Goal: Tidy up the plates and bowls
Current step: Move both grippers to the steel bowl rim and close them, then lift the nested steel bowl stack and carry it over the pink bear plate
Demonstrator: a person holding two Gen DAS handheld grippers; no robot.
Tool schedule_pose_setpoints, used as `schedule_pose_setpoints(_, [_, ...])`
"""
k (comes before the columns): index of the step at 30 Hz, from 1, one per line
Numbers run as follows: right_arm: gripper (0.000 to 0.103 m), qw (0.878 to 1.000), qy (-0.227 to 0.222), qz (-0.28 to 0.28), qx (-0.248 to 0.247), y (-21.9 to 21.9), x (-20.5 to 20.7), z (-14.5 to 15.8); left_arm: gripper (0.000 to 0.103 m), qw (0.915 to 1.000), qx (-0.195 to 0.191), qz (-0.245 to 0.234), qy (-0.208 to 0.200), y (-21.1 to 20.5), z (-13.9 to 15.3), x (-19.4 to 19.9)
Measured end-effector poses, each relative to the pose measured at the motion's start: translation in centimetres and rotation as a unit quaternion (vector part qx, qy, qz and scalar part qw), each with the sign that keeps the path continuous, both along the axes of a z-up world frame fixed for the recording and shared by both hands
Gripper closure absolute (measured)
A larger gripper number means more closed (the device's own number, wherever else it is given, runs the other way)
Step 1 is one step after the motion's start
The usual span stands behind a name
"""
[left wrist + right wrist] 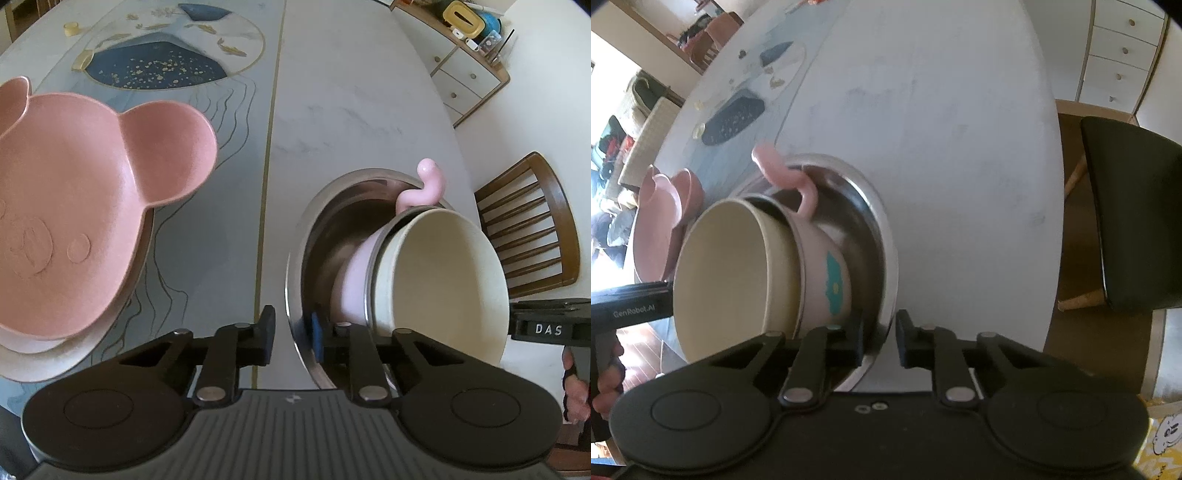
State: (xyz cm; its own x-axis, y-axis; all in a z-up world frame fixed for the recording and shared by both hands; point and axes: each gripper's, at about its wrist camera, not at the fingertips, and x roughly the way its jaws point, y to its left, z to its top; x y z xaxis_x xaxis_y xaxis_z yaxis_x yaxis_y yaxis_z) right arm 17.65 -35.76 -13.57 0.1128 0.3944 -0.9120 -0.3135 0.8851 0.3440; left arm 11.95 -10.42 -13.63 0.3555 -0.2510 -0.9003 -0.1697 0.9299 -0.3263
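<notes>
Left tongs [293, 338]: the two fingers straddle the near rim of the steel bowl [295, 266], one finger outside the wall and one inside, pinching that rim. Right tongs [879, 341]: likewise clamped across the steel bowl's rim on its opposite side, one finger inside, one outside. No earlier view is available to compare.

Steel bowl, taken as the landmark: it sits on the pale marble-patterned tabletop [351, 103] and carries a nested stack. Directly inside it is a pink cup [827, 258] with a curled pink handle [783, 173] rising above the steel rim and a teal flower mark on its side. Inside the pink cup sits a cream bowl [443, 280], its mouth open and empty.

To the left of the steel bowl, apart from it, lies a pink bear-shaped plate [74, 206] resting on a lighter plate [40, 363] beneath it. Beyond the steel bowl, farther along the tabletop, is a printed round design [162, 62] in blue and gold.

To the right of the steel bowl, off the tabletop, stands a wooden slat-back chair [532, 225]; a white drawer cabinet [465, 81] stands farther off.
</notes>
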Motion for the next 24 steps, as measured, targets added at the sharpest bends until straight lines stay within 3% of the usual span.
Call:
schedule_pose_setpoints(1, [0.089,1.0,0.001,-0.001,0.0,0.1,-0.1,0.0,0.092,1.0,-0.003,0.001,-0.001,-0.1,0.0,-0.1])
schedule_pose_setpoints(14, [0.089,0.999,-0.024,0.012,-0.02,0.8,-0.3,1.1,0.092,0.9994,0.022,0.023,-0.016,-1.3,0.9,-1.2])
schedule_pose_setpoints(24, [0.089,0.999,-0.038,0.023,-0.012,1.6,-0.3,4.4,0.092,0.9978,0.024,0.054,-0.032,-0.9,4.2,-2.1])
